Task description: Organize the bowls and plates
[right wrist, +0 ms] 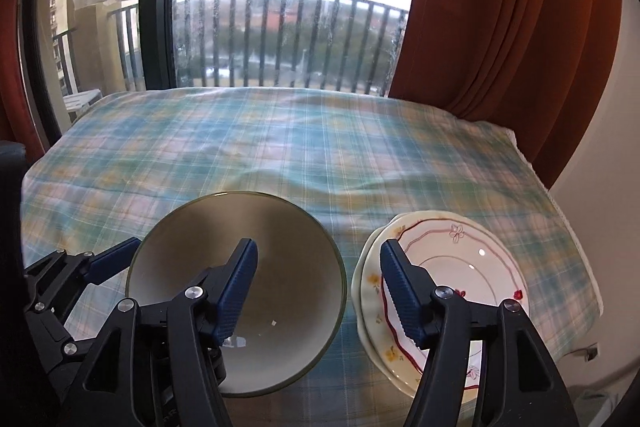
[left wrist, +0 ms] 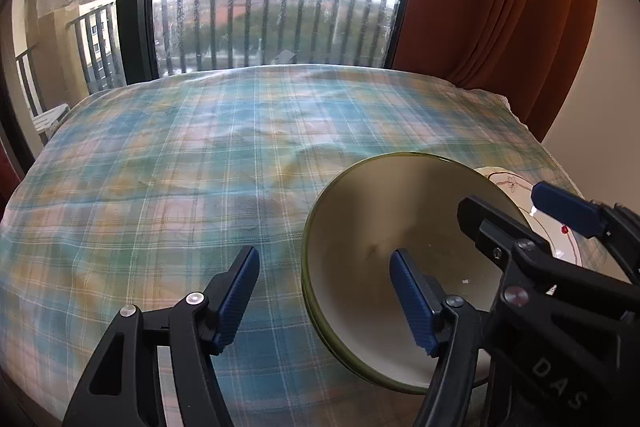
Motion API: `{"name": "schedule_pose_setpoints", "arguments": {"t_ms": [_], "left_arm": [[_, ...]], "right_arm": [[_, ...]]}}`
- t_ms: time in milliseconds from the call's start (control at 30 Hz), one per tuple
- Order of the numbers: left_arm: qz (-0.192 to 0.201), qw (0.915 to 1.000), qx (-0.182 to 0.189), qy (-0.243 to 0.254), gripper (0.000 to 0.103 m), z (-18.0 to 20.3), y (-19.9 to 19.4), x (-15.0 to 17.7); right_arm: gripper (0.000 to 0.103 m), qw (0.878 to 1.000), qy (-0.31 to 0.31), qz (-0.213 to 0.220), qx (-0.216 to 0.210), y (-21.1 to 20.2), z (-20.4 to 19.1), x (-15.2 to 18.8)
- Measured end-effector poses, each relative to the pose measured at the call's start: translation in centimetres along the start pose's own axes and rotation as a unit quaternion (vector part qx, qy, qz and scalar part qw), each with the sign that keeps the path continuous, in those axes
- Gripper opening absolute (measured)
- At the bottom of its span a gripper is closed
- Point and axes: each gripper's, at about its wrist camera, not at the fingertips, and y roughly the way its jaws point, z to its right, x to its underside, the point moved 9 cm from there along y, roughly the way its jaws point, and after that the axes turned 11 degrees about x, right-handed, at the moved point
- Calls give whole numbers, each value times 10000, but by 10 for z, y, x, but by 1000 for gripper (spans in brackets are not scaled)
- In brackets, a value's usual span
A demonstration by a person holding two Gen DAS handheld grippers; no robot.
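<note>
One green-rimmed bowl point(right wrist: 236, 291) sits upright on the plaid tablecloth point(right wrist: 280, 155) that covers the counter. Its inside is pale and empty but for a few small specks. Just to the right of the bowl, apart from it by a strip of cloth, lie two plates in a stack: a red-trimmed plate point(right wrist: 472, 267) with a flower drawn near its far rim rests on top of a cream plate point(right wrist: 374, 283) with small yellow flowers, whose edge sticks out on the side toward the bowl.

The right claw point(right wrist: 318, 263) is released, its two blue fingers spread wide. One finger hangs over the inside of the bowl and the other over the near left part of the plates, with nothing clasped between them. The left claw point(left wrist: 324, 273) is likewise released and empty: one blue finger is over bare cloth to the left of the bowl, the other over the bowl's inside.

The right wrist view shows both plates and their patterns, and the left claw reaching in at the bowl's left edge. The left wrist view shows only a sliver of the plates beyond the bowl, largely hidden by the right claw, which crosses the bowl's right side.

Beyond the counter, behind the bowl, stand a dark-framed window point(right wrist: 156, 7) with a balcony railing point(right wrist: 288, 39) outside and one rust-orange curtain point(right wrist: 500, 27) to the right.
</note>
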Motion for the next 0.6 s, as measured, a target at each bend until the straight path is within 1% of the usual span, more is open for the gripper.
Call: {"name": "schedule_pose_setpoints", "arguments": {"t_ms": [67,167,367,433,600], "left_arm": [[12,10000,21,50,71,0,0,0],[-24,9999,104,59,73,1,3,1],[-107,9994,327,-101,73,2,11,3],[-152,9989,421,-148,73,4,14,4],[-436,9948,732,-559,71,6,24,13]], "right_arm": [[67,9998,109,-142,-68,5,0,3],[67,9987,256,-328,-291,10,-1,9],[67,9968,473,-430,-488,16,2,13],[67,9947,624,-564,-598,19,5,16],[67,9880,900,-869,-903,28,6,21]]}}
